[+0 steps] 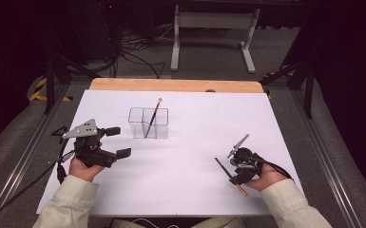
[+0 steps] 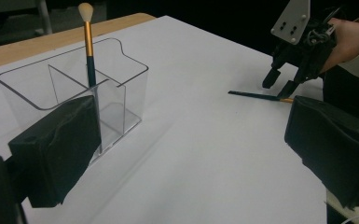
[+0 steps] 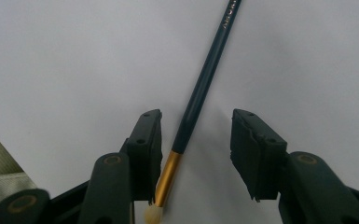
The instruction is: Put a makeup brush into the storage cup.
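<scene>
So the big white tabletop [image 1: 180, 161] takes up most of the high view, with a strip of bare wood along its far edge. Upper middle of the frame sits a clear plastic organiser box with divided compartments [image 1: 148, 123], and one makeup brush with a dark teal handle, gold ferrule and pale bristles [image 1: 153, 116] already stands in it, leaning with the bristles up, so I'd guess the box is where the brushes are meant to end up. The left tool [image 1: 116, 141] is at the left of the frame, jaws spread wide with nothing between them, pointed at the box and just parked there, probably waiting or ready to steady it. Lower right is where the action is: the right tool [image 3: 196, 154] hangs over a second teal-handled brush with a gold ferrule [image 3: 200, 93] lying flat on the tabletop. Its jaws are apart, one either side of the handle near the ferrule, not yet pinching. Grabbing near the bristle end looks sensible to me if the handle is to go into a compartment first.
</scene>
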### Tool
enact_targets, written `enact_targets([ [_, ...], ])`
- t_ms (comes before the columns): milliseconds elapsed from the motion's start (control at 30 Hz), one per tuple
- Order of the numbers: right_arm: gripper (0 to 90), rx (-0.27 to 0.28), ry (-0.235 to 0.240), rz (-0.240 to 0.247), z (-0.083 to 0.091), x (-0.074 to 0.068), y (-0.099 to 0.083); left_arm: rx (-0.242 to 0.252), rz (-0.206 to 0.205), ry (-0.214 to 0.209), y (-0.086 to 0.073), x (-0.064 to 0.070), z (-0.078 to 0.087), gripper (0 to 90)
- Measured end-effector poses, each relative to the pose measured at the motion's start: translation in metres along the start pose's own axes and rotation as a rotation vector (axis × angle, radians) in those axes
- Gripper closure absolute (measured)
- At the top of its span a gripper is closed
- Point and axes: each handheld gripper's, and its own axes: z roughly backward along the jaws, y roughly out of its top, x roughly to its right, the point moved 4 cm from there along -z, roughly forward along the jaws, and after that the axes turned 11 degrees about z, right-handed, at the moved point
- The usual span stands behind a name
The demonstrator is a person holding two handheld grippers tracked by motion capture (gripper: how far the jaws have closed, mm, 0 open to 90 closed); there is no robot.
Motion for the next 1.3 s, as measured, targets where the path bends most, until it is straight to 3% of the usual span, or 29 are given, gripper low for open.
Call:
enact_targets([
  [367,61.5,-0.029,0.015,0.016,-0.007,-0.002,0.001,-0.009,-0.025,0.002,0.000,0.002,-0.002,4.8],
  [567,69.6,-0.036,-0.004,0.019,-0.008,-0.001,0.001,-0.016,-0.054,-0.015,0.000,0.007,-0.004,4.7],
  [867,82.3,-0.041,-0.034,0.018,-0.008,0.002,0.000,-0.049,-0.100,0.000,-0.001,0.010,-0.007,2.7],
  [1033,82.7,-0.037,-0.037,0.018,-0.008,0.002,0.000,-0.054,-0.116,0.022,-0.002,0.013,-0.008,2.0],
  [1167,83.0,-0.036,-0.032,0.023,-0.008,0.002,0.000,-0.062,-0.116,0.009,-0.003,0.014,-0.009,1.2],
  [1300,83.0,-0.035,-0.031,0.021,-0.007,0.002,-0.001,-0.055,-0.143,0.018,-0.002,0.018,-0.007,1.5],
])
